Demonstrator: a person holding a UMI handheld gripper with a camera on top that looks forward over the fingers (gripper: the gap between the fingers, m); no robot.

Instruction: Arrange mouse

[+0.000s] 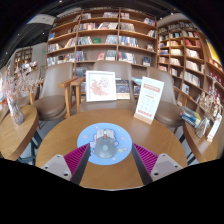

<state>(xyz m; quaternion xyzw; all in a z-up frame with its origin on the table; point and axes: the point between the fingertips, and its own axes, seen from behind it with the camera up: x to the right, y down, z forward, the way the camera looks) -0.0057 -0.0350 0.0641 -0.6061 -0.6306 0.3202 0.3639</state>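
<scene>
Gripper (pixel 105 160) at bottom centre of frame, both fingers visible, magenta pads (pixel 76 156) on inner faces, jaws spread wide apart, gripping nothing. Between the fingers, lower centre, a round light-blue mouse pad (pixel 112 150) lies flat on a round wooden table (pixel 60 138). A dark mouse (pixel 105 135) sits on the pad, toward its far half, centred between the fingers, clear gap on either side, neither finger touching it. Mouse rests on its own on the pad.

Beyond the mouse, at the far side of the table, centre of frame, a white upright sign (pixel 100 86) with a picture on it. To its right, a tilted white leaflet stand (pixel 148 98) with orange print, leaning rightward. A darker small card (pixel 123 88) stands between them, detail too small to read.

Left of frame: a second wooden table (pixel 14 135) edge with a few upright printed items (pixel 14 105) on it. Wooden chairs (pixel 52 100) behind the main table on the left, another chair (pixel 172 108) on the right. Lower right, part of another table (pixel 205 140) with some light objects, unclear what.

Upper half of frame: tall bookshelves (pixel 100 35) filled with books run across the back wall, more shelves (pixel 185 55) at upper right, curving with the lens. Room looks like a library or bookshop
</scene>
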